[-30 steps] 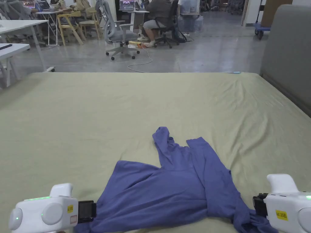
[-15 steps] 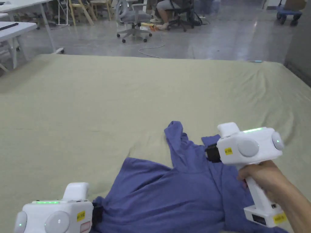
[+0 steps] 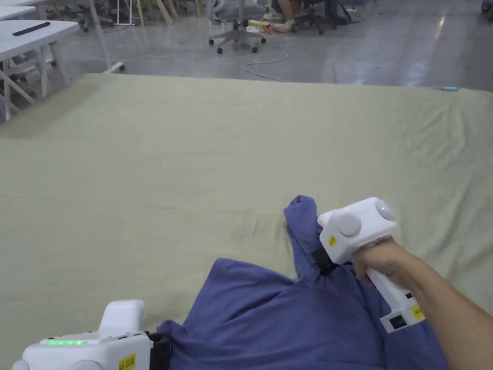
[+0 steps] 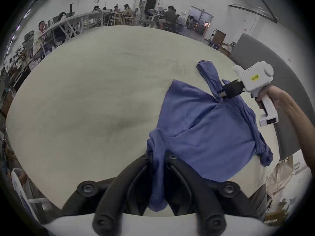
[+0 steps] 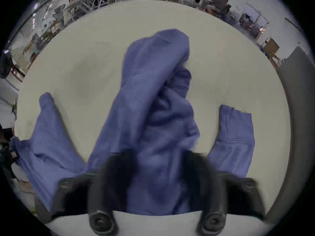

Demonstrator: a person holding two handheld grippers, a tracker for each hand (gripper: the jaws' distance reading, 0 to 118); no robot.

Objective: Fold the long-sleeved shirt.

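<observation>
Blue long-sleeved shirt (image 3: 289,318) sprawls unfolded on my green sheet (image 3: 144,168), left gripper (image 4: 157,156) pinching one corner, right gripper (image 3: 321,262) spread around a bunched sleeve, so every fold remains.

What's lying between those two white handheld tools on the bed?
The blue shirt spans the stretch from the left gripper to the right gripper, over the green sheet, seen in the head view.

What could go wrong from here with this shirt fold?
The left gripper pinches only a bunched corner of the blue shirt; a pull may slip it free. The right gripper sits at a twisted sleeve, so it may catch several layers. Part of the shirt overhangs the near bed edge and could slide off.
</observation>
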